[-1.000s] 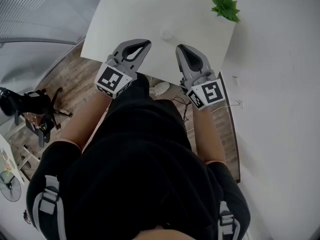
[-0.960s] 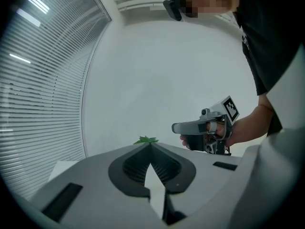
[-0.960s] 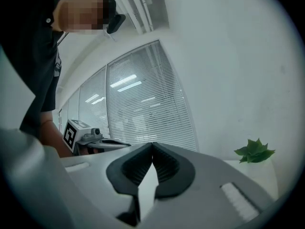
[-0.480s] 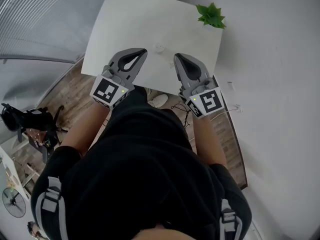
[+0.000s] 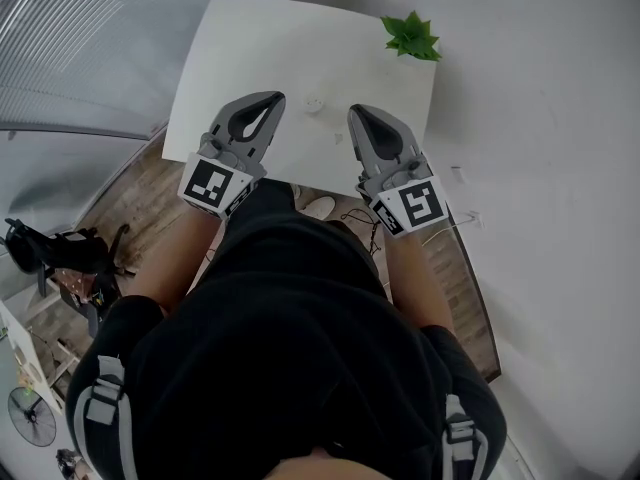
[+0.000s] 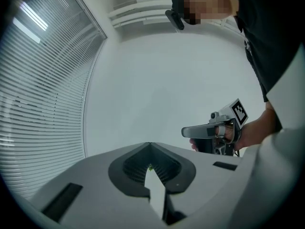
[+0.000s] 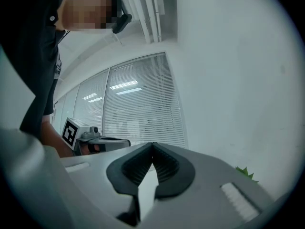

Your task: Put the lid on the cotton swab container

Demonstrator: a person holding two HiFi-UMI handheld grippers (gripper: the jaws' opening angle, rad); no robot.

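A small round white cotton swab container (image 5: 313, 103) stands on the white table (image 5: 230, 48), too small to tell whether its lid is on. Both grippers hover over the table's near edge, pointing away from me. My left gripper (image 5: 272, 98) is just left of the container and my right gripper (image 5: 358, 111) just right of it. Neither touches it. In the left gripper view the left gripper (image 6: 150, 144) has its jaws together with nothing between them. The right gripper (image 7: 152, 144) looks the same in its own view. Each view also shows the other gripper held in a hand.
A small green plant (image 5: 410, 36) stands at the table's far right corner, its leaves (image 7: 245, 172) also showing in the right gripper view. White walls and window blinds (image 6: 43, 104) surround the table. Wooden floor, a black chair (image 5: 50, 253) and cables lie behind me.
The head view has tilted, so the table and container now sit lower and further left in it. Both grippers stay side by side over the near edge, shut and empty.
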